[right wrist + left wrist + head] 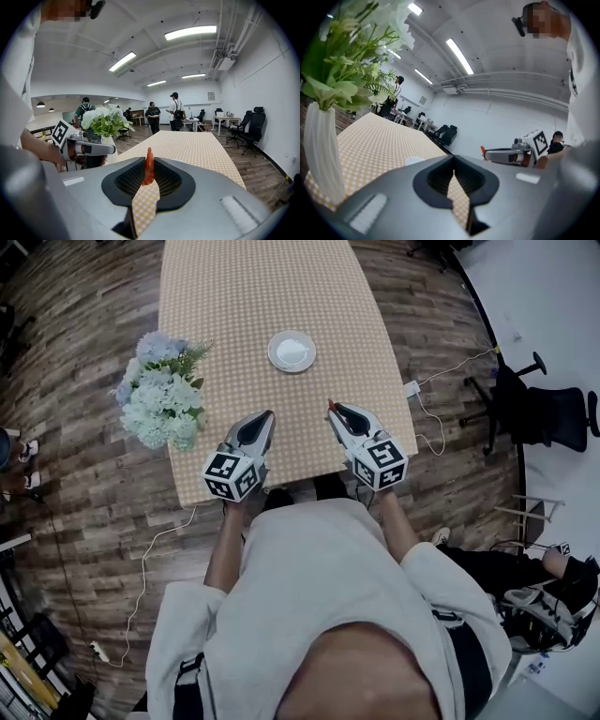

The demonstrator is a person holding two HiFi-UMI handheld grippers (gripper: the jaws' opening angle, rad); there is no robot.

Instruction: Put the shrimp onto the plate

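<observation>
Short of the small round white plate (292, 351), the right gripper (331, 409) clamps an orange-red shrimp (149, 165), only its tip showing, while the left gripper (270, 414) is closed and empty.

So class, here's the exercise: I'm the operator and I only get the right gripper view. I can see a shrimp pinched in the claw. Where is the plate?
Observer: The head view shows the plate on the table, ahead of the right gripper that holds your shrimp, and slightly to its left.
Operator: Is anything on it?
Observer: Nothing that I can see. It looks bare and white.
Operator: And the other claw?
Observer: The left gripper view shows its claw shut, with nothing in it.
</observation>
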